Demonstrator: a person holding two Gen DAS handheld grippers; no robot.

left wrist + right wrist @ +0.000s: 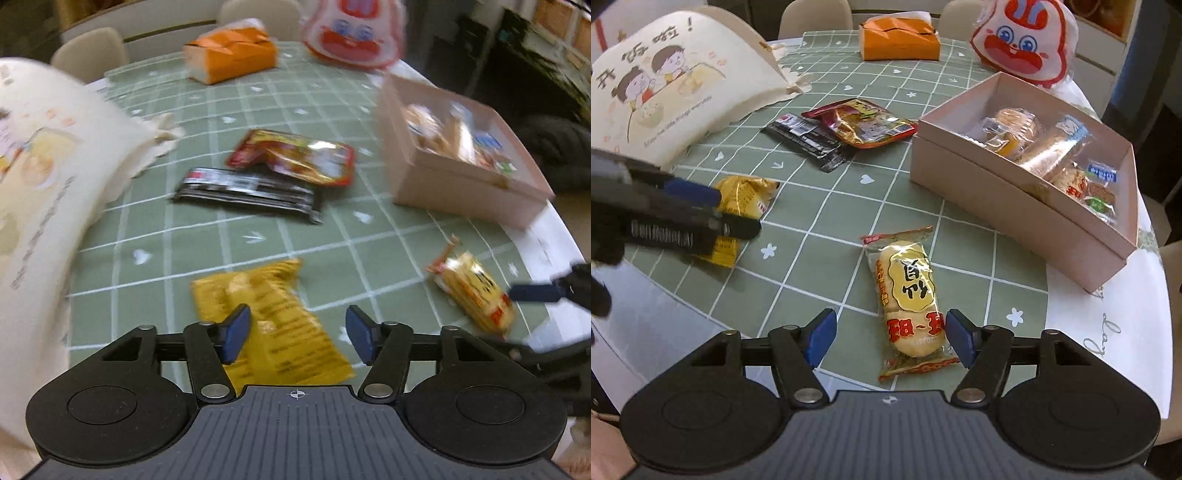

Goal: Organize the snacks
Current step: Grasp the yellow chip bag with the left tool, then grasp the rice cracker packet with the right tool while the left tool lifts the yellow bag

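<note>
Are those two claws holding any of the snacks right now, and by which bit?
No. The left claw is open over the yellow packet, and the right claw is open around the rice cracker packet. Neither grips anything.

cream bag [683,77] w/ "开饭啦!", rice cracker pack [910,295] w/ "旺旺"

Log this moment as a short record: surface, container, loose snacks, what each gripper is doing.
surface: table with green checked cloth
container: pink box, open, several wrapped snacks inside
loose snacks: yellow packet, rice cracker pack, black packet, red packet
left gripper: open, fingers on either side of the yellow packet, contact unclear
right gripper: open, over the rice cracker pack, not closed on it
background: orange tissue box, cartoon bag, cream bag
</note>
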